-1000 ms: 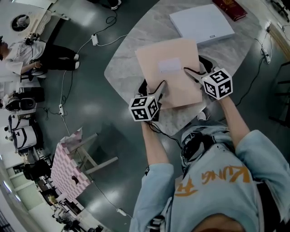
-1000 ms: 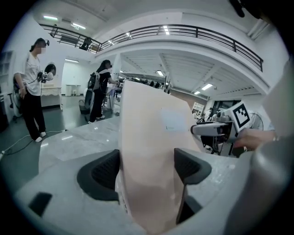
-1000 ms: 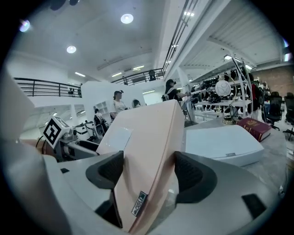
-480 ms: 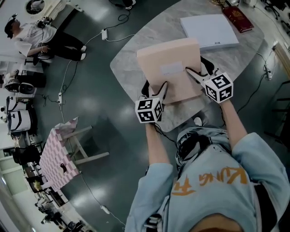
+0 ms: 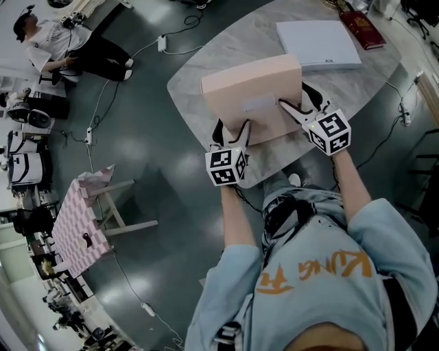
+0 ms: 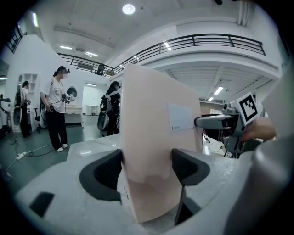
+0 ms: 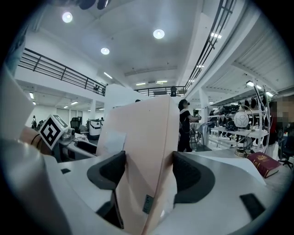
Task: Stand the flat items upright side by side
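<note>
A flat pale pink box [image 5: 250,92] with a white label is held by its near edge over the marble table [image 5: 199,62], tilted up with its far edge raised. My left gripper [image 5: 232,129] grips the box's near left corner; its jaws are closing, and in the left gripper view both pads press on the pink box [image 6: 156,137]. My right gripper [image 5: 298,103] is shut on the near right corner, and the right gripper view shows the pink box [image 7: 142,151] pinched between its pads. A flat white box [image 5: 319,42] lies on the table beyond.
A dark red book [image 5: 363,19] lies at the table's far right edge. A pink checked stand [image 5: 75,219] is on the floor at left. A person [image 5: 62,41] sits at the far left, and cables run across the floor.
The pink box has tipped up from lying flat, its far edge rising toward me. Both grippers stay on its near corners.
</note>
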{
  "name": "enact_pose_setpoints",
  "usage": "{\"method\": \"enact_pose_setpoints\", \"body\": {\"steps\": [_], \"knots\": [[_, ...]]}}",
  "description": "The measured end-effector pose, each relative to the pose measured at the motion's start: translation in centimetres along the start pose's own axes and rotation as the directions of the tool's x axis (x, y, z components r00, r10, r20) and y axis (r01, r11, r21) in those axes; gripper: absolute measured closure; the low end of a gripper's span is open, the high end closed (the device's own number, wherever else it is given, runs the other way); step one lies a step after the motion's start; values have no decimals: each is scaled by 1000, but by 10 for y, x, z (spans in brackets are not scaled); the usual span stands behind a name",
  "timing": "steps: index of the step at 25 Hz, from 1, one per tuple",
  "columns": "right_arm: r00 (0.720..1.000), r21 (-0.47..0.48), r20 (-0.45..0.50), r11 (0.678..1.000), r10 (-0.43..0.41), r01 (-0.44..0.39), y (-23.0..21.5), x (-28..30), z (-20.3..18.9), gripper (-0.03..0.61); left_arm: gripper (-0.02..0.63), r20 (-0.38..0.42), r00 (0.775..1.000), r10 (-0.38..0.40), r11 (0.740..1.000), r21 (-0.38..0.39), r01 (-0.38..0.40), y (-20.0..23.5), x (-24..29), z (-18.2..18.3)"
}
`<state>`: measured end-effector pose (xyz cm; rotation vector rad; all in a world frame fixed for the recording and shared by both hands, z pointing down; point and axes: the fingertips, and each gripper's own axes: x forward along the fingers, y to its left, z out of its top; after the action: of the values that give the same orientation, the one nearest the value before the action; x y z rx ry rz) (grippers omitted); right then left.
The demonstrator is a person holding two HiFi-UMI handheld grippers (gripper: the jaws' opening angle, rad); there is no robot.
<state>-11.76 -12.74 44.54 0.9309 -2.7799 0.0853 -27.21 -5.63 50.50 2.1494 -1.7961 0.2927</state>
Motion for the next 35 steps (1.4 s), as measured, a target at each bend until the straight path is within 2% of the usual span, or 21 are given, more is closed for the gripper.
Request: {"method": "enact_pose_setpoints", "body": {"steps": [21,28,32,35], "knots": [[1000,-31,23,999,-16,16,34,-53,-13,256,258,22,998,53,998,43,-54,-25,-41,-25],[999,50,0,998,-50,50,37,-60,-20,255,256,12,998,58,997,43,-59,-28,-46,-28],[994,76,-47,992,-95,99,43,-64,-28,255,256,-13,999,52,999,12,-52,-28,-48,-29],[989,98,-46,985,-138,142,46,-71,-26,255,256,-16,999,48,999,-3,-48,-27,-54,-27]]}}
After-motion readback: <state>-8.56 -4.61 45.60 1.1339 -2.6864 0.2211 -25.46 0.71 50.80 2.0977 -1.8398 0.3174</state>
